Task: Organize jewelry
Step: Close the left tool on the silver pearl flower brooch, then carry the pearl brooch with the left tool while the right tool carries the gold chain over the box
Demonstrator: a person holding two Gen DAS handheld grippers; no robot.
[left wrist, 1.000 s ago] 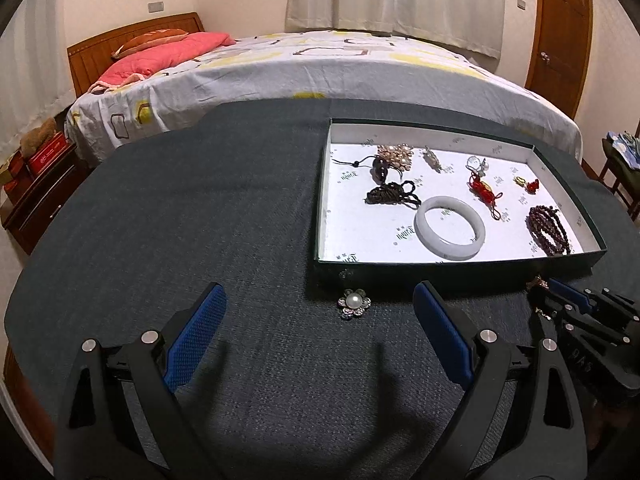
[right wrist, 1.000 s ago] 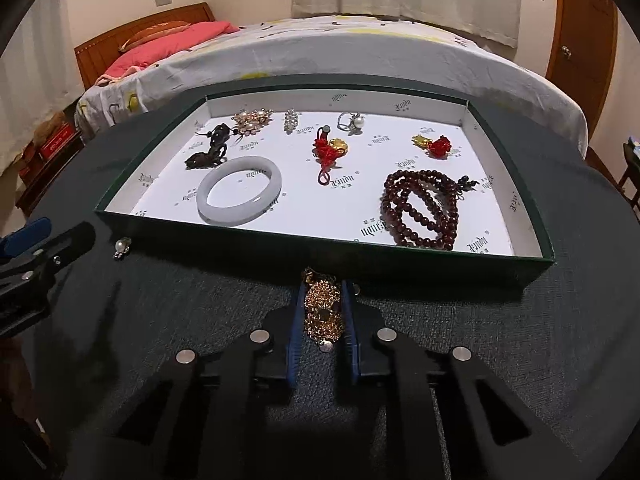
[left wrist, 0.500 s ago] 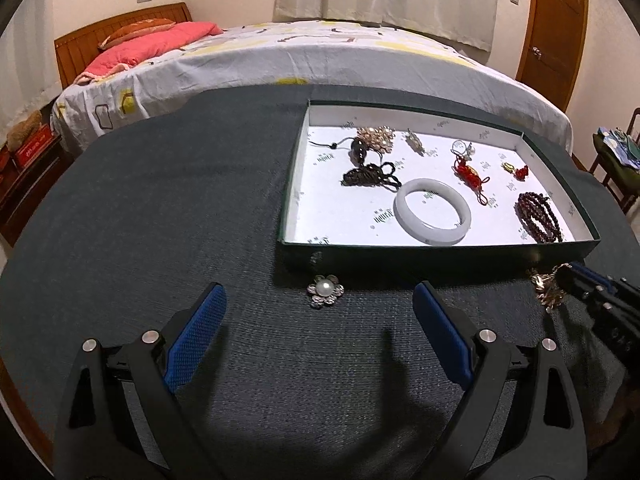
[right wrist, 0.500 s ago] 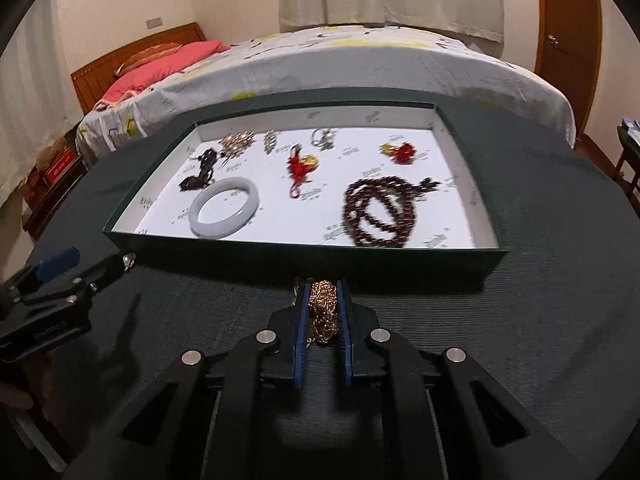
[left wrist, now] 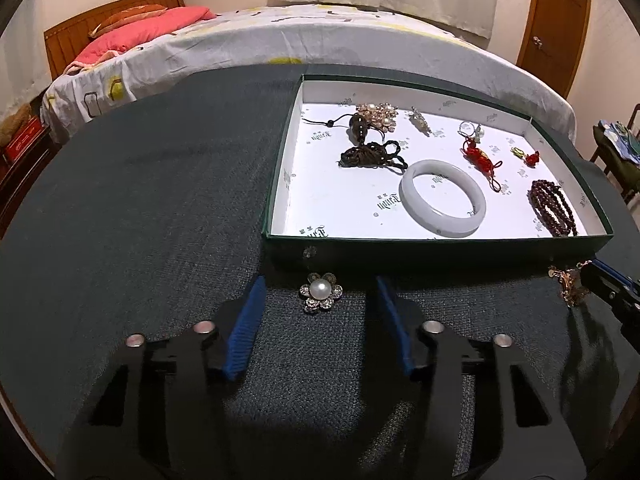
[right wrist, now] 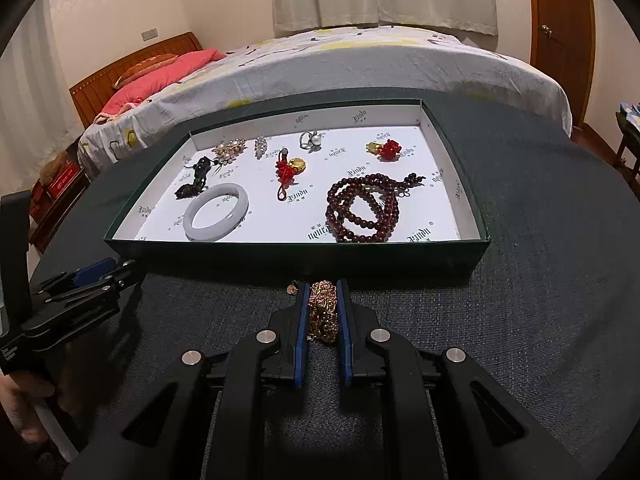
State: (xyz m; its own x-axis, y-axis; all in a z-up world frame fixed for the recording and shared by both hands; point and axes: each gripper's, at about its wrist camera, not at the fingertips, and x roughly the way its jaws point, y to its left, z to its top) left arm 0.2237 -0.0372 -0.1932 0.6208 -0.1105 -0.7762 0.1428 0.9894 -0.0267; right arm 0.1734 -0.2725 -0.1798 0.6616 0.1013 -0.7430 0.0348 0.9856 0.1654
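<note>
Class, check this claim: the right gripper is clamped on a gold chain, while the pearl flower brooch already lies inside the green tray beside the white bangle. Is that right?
Not quite. The right gripper is indeed clamped on the gold chain, but the pearl flower brooch lies on the dark table cloth outside the green tray, between the left gripper's closing jaws, as the left wrist view shows. The white bangle is in the tray.

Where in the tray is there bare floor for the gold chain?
Free: the near-left corner, between the green tray's wall and the white jade bangle, and the right strip beside the dark red bead bracelet. The far row of brooches and red knot charms is crowded.
</note>
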